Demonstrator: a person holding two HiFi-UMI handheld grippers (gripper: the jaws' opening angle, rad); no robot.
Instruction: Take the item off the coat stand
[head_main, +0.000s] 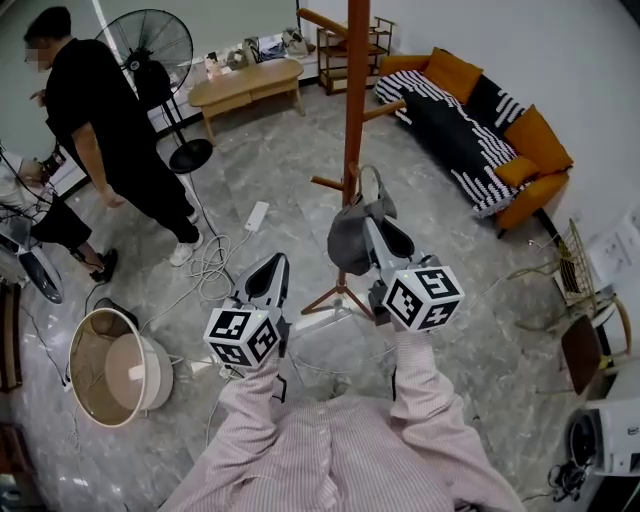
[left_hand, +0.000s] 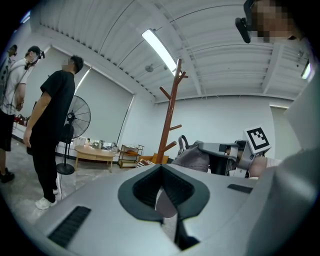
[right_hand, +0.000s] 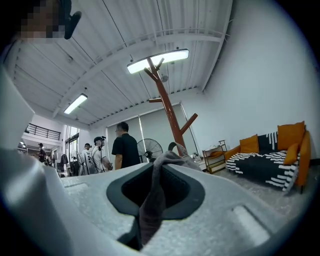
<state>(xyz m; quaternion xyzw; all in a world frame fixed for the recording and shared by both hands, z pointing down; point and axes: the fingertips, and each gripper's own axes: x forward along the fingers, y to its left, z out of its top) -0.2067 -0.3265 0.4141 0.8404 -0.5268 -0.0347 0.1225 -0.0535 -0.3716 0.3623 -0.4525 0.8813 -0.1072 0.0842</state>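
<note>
Item (head_main: 350, 238): soft grey fabric piece, slumped and creased, with dark strap loop (head_main: 378, 183) standing up from its top. One fold pinched between fingers (right_hand: 182, 192) of right gripper (head_main: 383, 225); bulk hangs past fingertips, off floor.

Coat stand (head_main: 354, 90): red-brown wooden pole, upright, angled pegs, splayed feet. Stands just beyond fingertips. Lower peg (head_main: 328, 184) close beside loop (whether loop has cleared peg cannot be told).

Nothing legible appears in any view: no word, number or brand. The left gripper (head_main: 270, 272) and right gripper (head_main: 376, 232) each carry a cube bearing only black-and-white square patterns. A small mark on the white appliance (head_main: 608, 445) is possibly a logo, too small to read
</note>
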